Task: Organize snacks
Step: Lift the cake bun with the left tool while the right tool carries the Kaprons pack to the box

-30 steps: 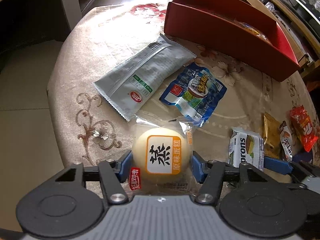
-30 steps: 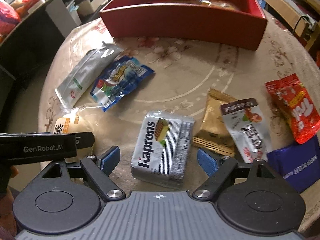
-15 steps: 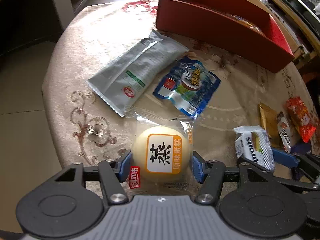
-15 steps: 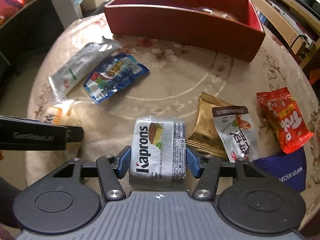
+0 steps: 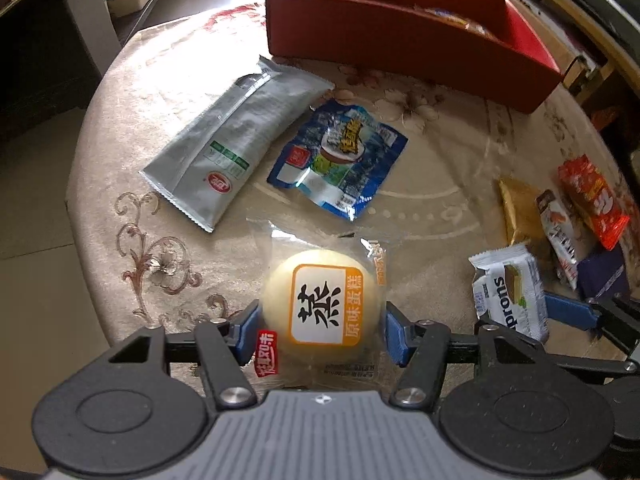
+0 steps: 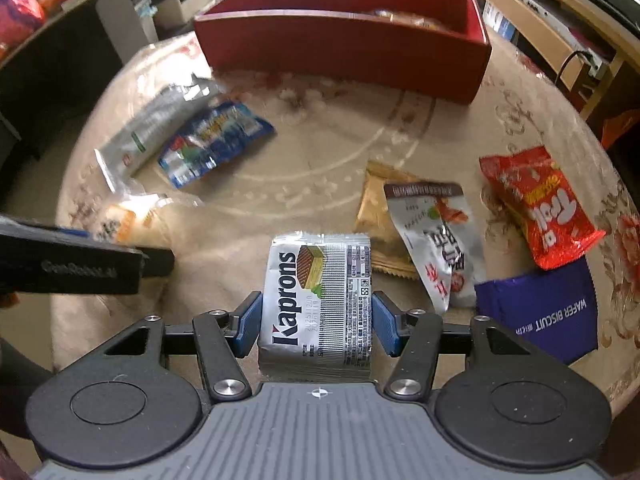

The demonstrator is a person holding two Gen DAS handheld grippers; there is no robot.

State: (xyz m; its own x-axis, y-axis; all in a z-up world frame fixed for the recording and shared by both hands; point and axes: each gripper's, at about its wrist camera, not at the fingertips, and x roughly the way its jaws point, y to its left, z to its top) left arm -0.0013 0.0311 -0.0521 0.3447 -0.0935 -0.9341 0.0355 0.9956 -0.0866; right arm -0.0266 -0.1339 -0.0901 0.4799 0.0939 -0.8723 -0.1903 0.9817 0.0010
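The Kaprons pack [image 6: 318, 300], long axis near-to-far, is now clamped by the right gripper [image 6: 318, 322], its jaws just closed; the steamed cake [image 5: 320, 308] is clamped by the left gripper [image 5: 320, 330].

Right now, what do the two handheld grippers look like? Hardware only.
Both match: the left gripper and right gripper have blue ribbed finger pads, black linkage arms with silver pivot screws, two round black discs, and a grey ribbed body with a small crosshair mark. The left gripper's black side reads GenRobot.AI. No cables or sleeves visible.

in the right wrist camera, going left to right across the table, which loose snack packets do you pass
Grey-white sachet → blue packet → Kaprons wafer pack → white pouch with brown top → red Trolli bag
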